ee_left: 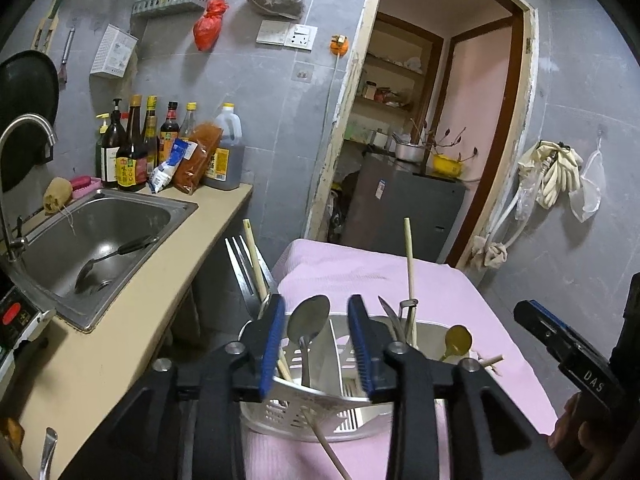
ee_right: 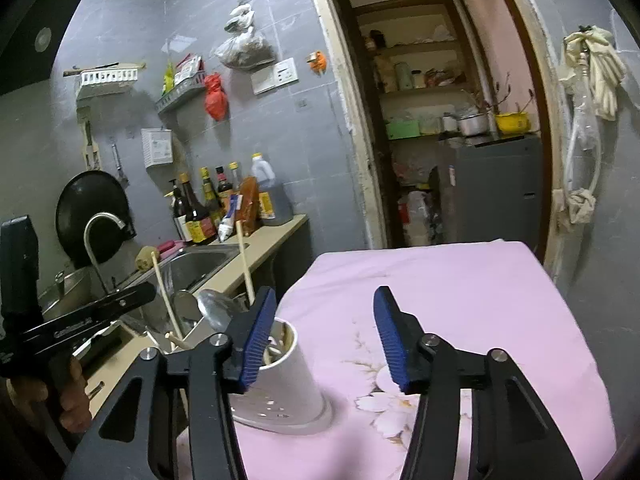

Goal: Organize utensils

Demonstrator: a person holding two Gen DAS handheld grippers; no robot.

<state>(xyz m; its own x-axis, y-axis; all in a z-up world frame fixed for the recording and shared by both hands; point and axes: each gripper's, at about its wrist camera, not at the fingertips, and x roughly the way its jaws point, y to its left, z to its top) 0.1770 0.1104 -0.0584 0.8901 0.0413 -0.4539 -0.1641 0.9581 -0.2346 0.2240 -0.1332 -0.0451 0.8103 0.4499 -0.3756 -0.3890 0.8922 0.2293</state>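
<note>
Left wrist view: a steel sink is set into the beige counter at left, with a black-handled ladle lying in its basin. A row of sauce bottles is lined up against the grey tiled wall behind it. A pink cloth is spread over the table ahead. The white utensil holder is placed on this cloth, directly under the left gripper. Its compartments are filled with a metal spoon, a fork, chopsticks and a brass-coloured spoon. The left gripper's blue pads are seen parted on either side of the metal spoon, without pressing on it. The right gripper is partly seen at the right edge.

Right wrist view: the right gripper is held with its jaws apart and nothing between them, above the floral part of the pink cloth. The utensil holder is located just behind its left finger, with chopsticks and spoons standing upright in it. The left gripper is seen at the left, in a hand
</note>
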